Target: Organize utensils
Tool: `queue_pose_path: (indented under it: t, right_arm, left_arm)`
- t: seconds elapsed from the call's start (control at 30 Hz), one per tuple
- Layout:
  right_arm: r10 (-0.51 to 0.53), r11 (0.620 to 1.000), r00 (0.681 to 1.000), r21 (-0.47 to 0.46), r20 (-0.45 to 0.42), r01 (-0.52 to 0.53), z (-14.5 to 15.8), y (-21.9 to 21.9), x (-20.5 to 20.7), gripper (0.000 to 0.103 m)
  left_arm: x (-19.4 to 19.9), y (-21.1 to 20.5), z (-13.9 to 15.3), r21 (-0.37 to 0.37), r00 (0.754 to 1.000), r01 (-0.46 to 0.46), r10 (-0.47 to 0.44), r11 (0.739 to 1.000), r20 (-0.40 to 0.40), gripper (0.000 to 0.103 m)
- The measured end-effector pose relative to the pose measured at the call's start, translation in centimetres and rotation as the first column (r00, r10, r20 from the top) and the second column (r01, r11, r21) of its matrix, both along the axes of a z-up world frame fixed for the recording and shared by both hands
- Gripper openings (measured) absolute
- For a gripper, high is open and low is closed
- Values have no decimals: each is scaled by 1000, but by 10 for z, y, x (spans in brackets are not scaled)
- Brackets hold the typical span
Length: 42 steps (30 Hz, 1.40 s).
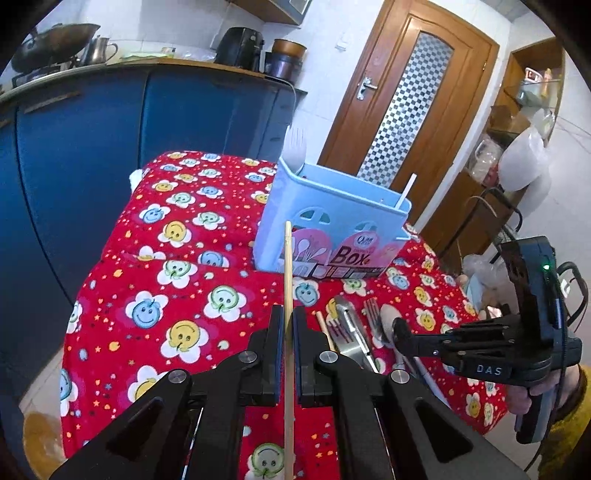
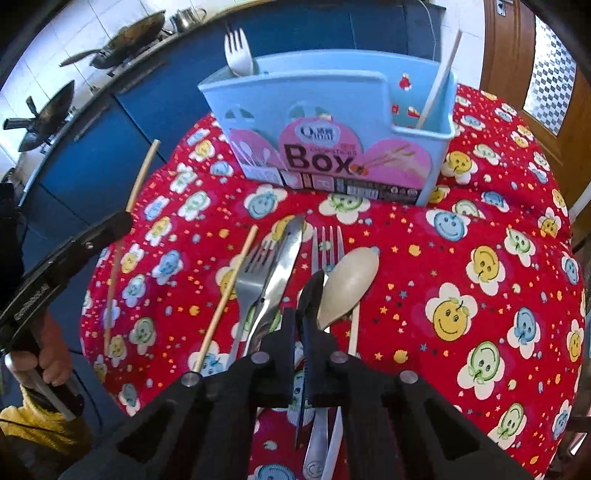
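My left gripper (image 1: 288,321) is shut on a wooden chopstick (image 1: 288,258), which sticks out past its tips toward the light blue utensil box (image 1: 332,218). In the right wrist view the same gripper (image 2: 122,221) holds the chopstick (image 2: 142,173) above the table's left edge. My right gripper (image 2: 300,325) points down over a row of utensils and is shut on a black spoon (image 2: 313,291). Beside it lie a beige spoon (image 2: 351,280), two metal forks (image 2: 255,273), a knife (image 2: 286,258) and another chopstick (image 2: 229,291). The box (image 2: 325,110) holds a white plastic fork (image 2: 238,51) and a pale stick (image 2: 439,77).
The red cloth (image 2: 461,258) with smiley flowers covers a small table. Blue kitchen cabinets (image 1: 92,147) stand close behind and to the left, with woks (image 2: 129,26) on top. A wooden door (image 1: 406,110) and shelves are at the right. A person's hand (image 2: 51,354) grips the left handle.
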State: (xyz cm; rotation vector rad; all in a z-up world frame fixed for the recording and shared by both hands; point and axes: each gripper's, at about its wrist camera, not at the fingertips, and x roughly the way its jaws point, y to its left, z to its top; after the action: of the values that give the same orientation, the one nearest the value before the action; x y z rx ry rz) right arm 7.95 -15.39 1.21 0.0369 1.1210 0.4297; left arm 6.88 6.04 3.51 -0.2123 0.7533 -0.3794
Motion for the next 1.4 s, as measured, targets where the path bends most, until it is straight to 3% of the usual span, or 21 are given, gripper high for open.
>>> queue_pose_path:
  t: [0.3, 0.43, 0.53, 0.8, 1.03, 1.13, 1.27, 1.4]
  right_arm:
    - [-40, 995, 991, 94, 130, 28, 26, -17, -11, 2]
    - [17, 998, 996, 62, 92, -23, 18, -7, -4, 5]
    - [48, 998, 997, 35, 53, -50, 10, 1, 0, 18]
    - [88, 991, 996, -101, 31, -84, -12, 16, 10, 20]
    - [133, 984, 991, -115, -2, -133, -21, 23, 21, 20]
    - [145, 983, 989, -109, -8, -145, -21, 26, 26, 19]
    - [141, 986, 990, -82, -12, -142, -22, 20, 28, 6]
    - [116, 993, 993, -26, 20, -115, -16, 10, 23, 3]
  left_arm:
    - [5, -8, 15, -47, 999, -6, 9, 999, 48, 4]
    - [4, -11, 18, -51, 998, -13, 15, 999, 53, 4]
    - [2, -9, 18, -45, 998, -22, 25, 999, 58, 4]
    - [1, 1, 13, -49, 998, -38, 41, 998, 45, 4]
    - [1, 2, 11, -55, 998, -36, 38, 998, 42, 4]
    - [1, 0, 11, -55, 998, -33, 35, 998, 44, 4]
    - [1, -3, 12, -54, 998, -27, 29, 998, 51, 4]
    - [3, -7, 14, -63, 998, -24, 27, 998, 56, 4]
